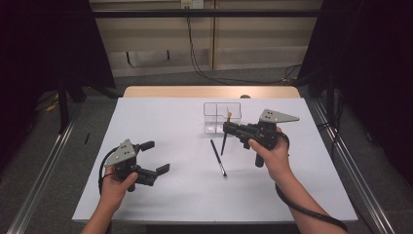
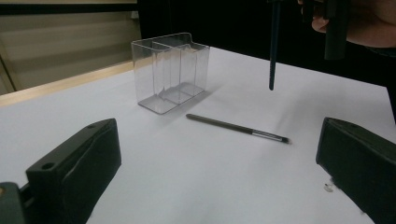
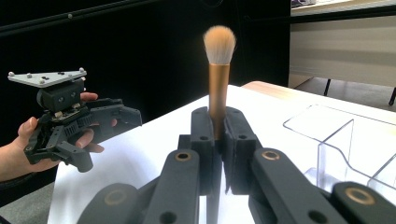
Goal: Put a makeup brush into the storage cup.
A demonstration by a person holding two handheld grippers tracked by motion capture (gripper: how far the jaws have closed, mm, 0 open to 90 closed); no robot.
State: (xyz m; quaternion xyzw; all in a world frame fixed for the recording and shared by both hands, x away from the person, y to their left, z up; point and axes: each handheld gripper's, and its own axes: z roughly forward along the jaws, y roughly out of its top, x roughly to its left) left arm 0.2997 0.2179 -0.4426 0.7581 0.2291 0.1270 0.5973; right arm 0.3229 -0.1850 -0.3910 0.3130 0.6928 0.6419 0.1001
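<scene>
The right gripper [image 1: 228, 127] has its 2 jaws clamped on an upright makeup brush [image 3: 218, 70], bristles up, just off the table at 6 o'clock of the clear divided organizer [image 1: 222, 117]. A second thin brush [image 1: 218, 157] lies flat below it. At 9 o'clock, the left gripper [image 1: 158, 157] gapes wide and grips nothing.

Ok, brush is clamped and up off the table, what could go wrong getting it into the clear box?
1. The right gripper grips the makeup brush high on its gold ferrule, so the long handle hanging below may swing or slip.
2. The clear organizer looks light; the handle tip could catch its rim and tip it.
3. The thin brush lying below could get knocked.
</scene>
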